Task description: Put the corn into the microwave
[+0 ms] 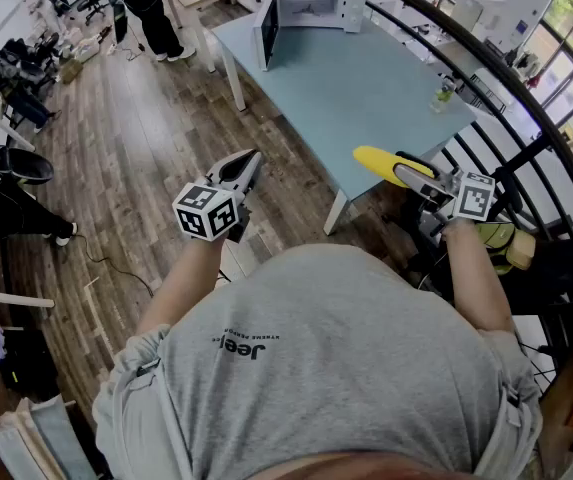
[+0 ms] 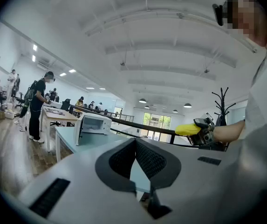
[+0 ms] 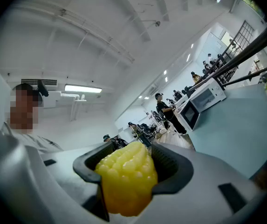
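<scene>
**Person in a grey T-shirt [image 1: 336, 368], with a pale grey left gripper [image 1: 251, 158] and right gripper [image 1: 413, 175]**

The T-shirt is plain grey, with short sleeves [image 1: 131, 363] and a small dark print [image 1: 241, 346] across the middle; the forearms are bare. A small dark camera [image 2: 218, 12] is worn on the head. Each gripper has a smooth pale grey shell with dark rectangular slots [image 2: 49, 197] on its top side and black pads [image 2: 149, 160] with a fine ribbed surface. Each one also carries a white cube with black square markers: the left cube [image 1: 206, 211] and the right cube [image 1: 474, 196].
</scene>
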A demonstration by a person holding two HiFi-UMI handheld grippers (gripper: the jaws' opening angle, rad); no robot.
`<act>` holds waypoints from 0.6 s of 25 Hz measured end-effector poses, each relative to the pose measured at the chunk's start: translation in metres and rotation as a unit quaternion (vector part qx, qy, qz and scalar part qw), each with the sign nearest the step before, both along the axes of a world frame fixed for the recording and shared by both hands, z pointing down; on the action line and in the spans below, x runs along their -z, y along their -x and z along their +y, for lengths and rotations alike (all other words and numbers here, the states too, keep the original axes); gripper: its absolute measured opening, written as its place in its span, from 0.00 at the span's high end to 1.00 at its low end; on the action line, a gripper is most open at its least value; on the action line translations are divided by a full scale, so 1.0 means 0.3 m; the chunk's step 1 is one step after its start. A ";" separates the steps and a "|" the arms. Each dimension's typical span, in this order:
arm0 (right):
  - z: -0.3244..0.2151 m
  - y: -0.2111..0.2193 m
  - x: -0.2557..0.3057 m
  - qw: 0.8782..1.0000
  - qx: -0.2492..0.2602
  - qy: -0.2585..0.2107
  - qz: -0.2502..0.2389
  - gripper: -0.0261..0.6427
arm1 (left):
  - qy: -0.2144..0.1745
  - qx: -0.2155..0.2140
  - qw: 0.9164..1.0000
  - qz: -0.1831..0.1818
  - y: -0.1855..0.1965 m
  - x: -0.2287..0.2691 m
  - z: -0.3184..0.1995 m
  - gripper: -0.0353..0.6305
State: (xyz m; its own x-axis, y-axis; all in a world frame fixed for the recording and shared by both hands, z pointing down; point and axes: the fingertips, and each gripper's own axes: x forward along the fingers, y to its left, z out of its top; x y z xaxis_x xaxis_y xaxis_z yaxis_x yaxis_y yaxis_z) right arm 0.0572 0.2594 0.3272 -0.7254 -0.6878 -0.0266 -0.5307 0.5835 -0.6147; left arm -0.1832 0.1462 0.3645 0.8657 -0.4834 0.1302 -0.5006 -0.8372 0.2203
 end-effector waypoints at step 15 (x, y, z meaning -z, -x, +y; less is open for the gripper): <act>0.074 -0.075 0.018 1.000 0.000 -0.011 0.008 0.56 | -0.008 -0.012 1.000 -0.003 -0.091 0.031 0.066 0.92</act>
State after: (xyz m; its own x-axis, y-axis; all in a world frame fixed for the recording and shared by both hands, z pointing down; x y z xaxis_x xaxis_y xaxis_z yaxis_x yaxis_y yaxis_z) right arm 0.0795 0.2817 0.3217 -0.7266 -0.6864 -0.0297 -0.5401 0.5973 -0.5929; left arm -0.1557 0.1662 0.3551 0.8758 -0.4654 0.1281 -0.4825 -0.8520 0.2030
